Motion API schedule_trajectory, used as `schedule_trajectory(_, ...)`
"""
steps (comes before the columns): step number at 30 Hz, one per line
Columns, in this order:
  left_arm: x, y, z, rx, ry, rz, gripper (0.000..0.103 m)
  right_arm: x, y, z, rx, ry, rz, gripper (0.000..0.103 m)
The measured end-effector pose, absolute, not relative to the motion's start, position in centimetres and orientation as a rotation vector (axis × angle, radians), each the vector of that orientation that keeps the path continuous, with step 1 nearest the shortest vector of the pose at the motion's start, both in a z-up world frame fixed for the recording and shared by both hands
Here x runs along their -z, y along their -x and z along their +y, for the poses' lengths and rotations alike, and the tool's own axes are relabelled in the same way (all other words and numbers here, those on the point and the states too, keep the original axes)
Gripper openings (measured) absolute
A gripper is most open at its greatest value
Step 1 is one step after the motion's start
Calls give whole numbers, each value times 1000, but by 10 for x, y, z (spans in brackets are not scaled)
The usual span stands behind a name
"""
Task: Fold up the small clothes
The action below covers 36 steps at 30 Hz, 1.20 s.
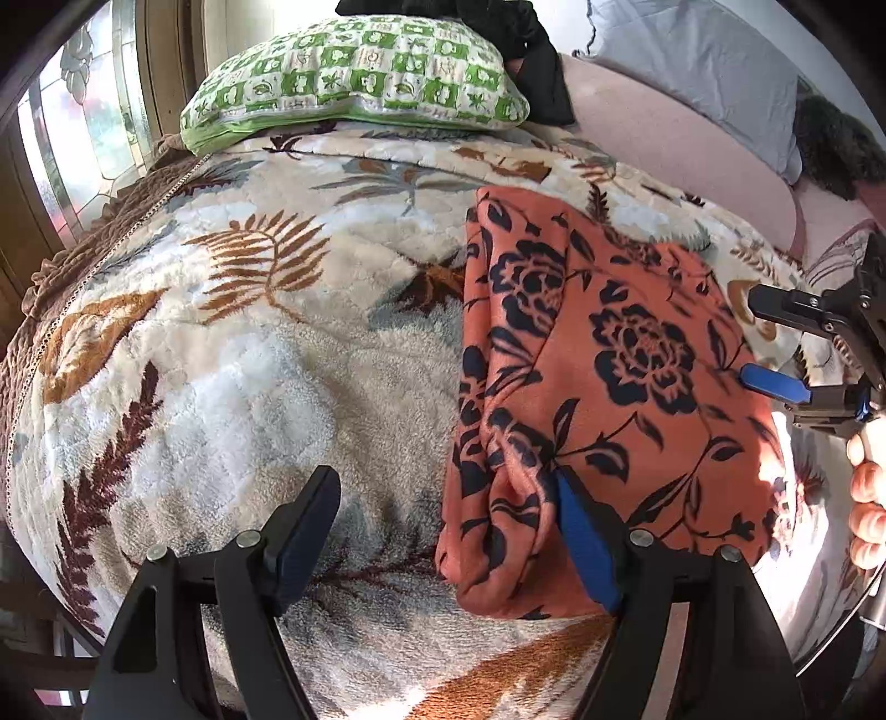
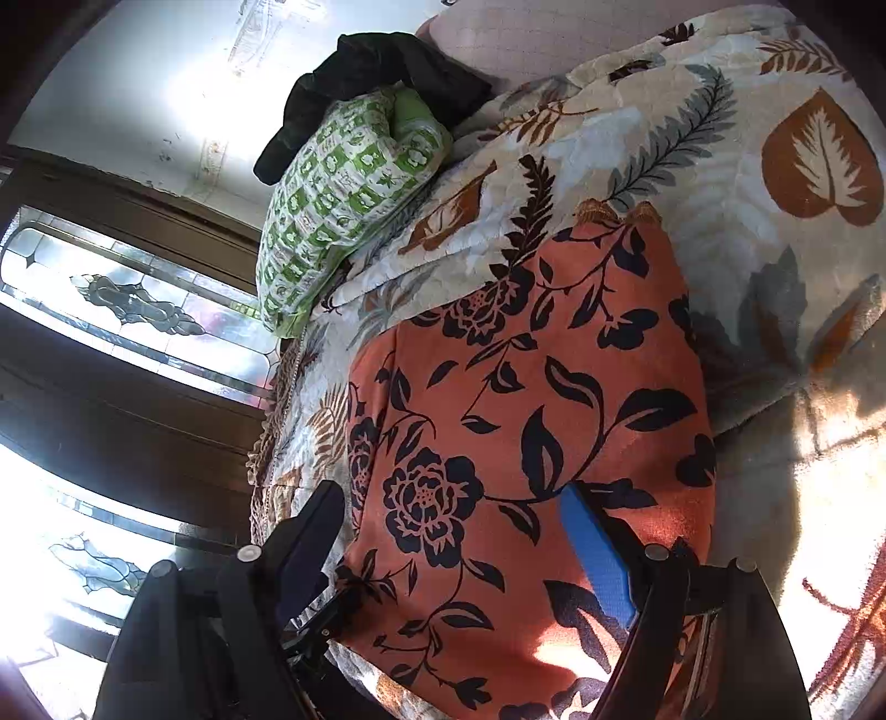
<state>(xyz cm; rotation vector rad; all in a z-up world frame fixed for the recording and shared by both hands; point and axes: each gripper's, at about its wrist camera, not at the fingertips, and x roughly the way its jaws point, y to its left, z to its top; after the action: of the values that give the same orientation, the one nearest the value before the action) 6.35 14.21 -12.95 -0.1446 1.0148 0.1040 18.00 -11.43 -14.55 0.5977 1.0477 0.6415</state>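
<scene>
An orange garment with dark navy flowers (image 1: 598, 354) lies folded on a leaf-patterned plush blanket (image 1: 266, 343). My left gripper (image 1: 443, 526) is open at its near left corner; the blue-padded right finger (image 1: 587, 548) touches the bunched cloth edge and the left finger rests over the blanket. My right gripper (image 1: 775, 343) shows at the garment's right edge, open. In the right wrist view the garment (image 2: 526, 421) fills the middle and my right gripper (image 2: 454, 543) is open just above it, jaws wide apart, holding nothing.
A green-and-white patterned pillow (image 1: 360, 77) lies at the far end with dark clothing (image 1: 520, 33) behind it. A pink sheet and a pale blue pillow (image 1: 698, 61) are at the far right. A stained-glass window (image 2: 138, 310) is on the left.
</scene>
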Motion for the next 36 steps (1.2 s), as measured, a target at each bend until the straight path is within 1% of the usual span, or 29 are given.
schedule_trajectory(2,145,-67,144,-109,156,1066,80,167,-191,-115,-604,-608,1111,83)
schedule_trajectory(3,145,-66,146,-112,176,1063,80,169,-193,-115,-607,-627,1114,83)
schedule_trajectory(8,138,-65,141,-121,132,1051,80,140,-190,-113,-653,-589,1022,84)
schedule_trajectory(9,139,-66,141,-121,141,1056,80,145,-196,-113,-619,-582,1031,84)
schedule_trajectory(11,135,-65,141,-125,145,1057,80,169,-209,-114,-599,-603,1108,83)
schedule_trajectory(12,130,-64,140,-124,134,1045,80,168,-209,-116,-599,-622,1098,83)
schedule_trajectory(17,117,-62,140,-135,118,1007,80,134,-170,-115,-683,-587,1035,83)
schedule_trajectory(19,115,-60,140,-130,122,1005,80,129,-149,-115,-724,-582,1027,83)
schedule_trajectory(22,111,-57,138,-132,118,1000,80,145,-128,-118,-709,-605,1046,84)
schedule_trajectory(24,108,-54,137,-127,120,995,80,172,-128,-116,-678,-612,1135,84)
schedule_trajectory(25,105,-52,136,-127,112,990,80,174,-127,-117,-681,-626,1121,84)
schedule_trajectory(30,99,-50,136,-136,123,977,80,140,-115,-117,-711,-573,1042,84)
schedule_trajectory(32,99,-51,135,-136,125,980,80,149,-113,-117,-720,-584,1056,84)
schedule_trajectory(34,99,-51,134,-133,117,987,80,178,-118,-114,-695,-588,1147,84)
schedule_trajectory(36,98,-51,134,-133,107,982,80,178,-115,-117,-701,-618,1119,84)
